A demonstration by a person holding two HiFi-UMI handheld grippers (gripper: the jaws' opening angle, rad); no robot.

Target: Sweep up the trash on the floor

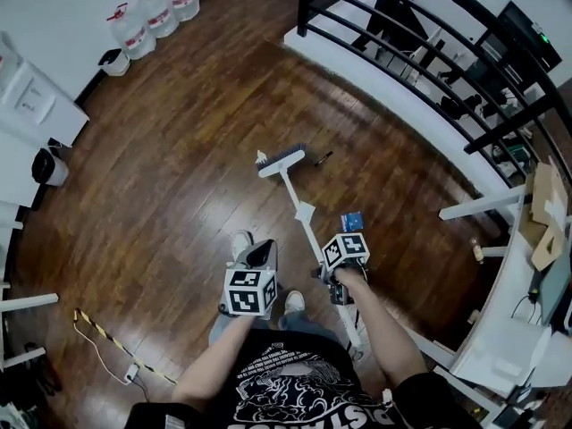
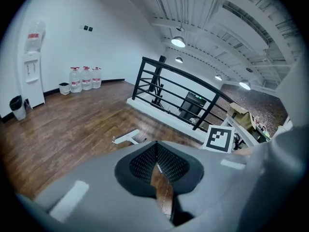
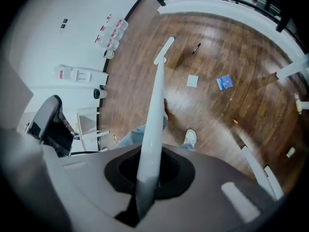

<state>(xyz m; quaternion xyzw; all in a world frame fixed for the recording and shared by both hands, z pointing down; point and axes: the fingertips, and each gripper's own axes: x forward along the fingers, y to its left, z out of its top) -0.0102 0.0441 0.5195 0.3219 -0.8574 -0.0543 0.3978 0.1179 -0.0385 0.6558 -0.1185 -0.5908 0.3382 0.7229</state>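
Grips light, stiff, likely slick broom [image 3: 157,81] high in clamped right gripper [image 3: 148,173], leaves left gripper [image 2: 157,162] closed, empty; should steady mid-handle

light: bright, even | ceiling lamps [image 2: 178,41] lit | floor [image 1: 179,150] sheen | fisheye edges dark, blurred

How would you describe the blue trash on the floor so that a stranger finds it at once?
Start at the black railing along the wooden floor. Before it, right of the broom's white handle, lies a small blue packet. Its neighbour, a square scrap, is white.
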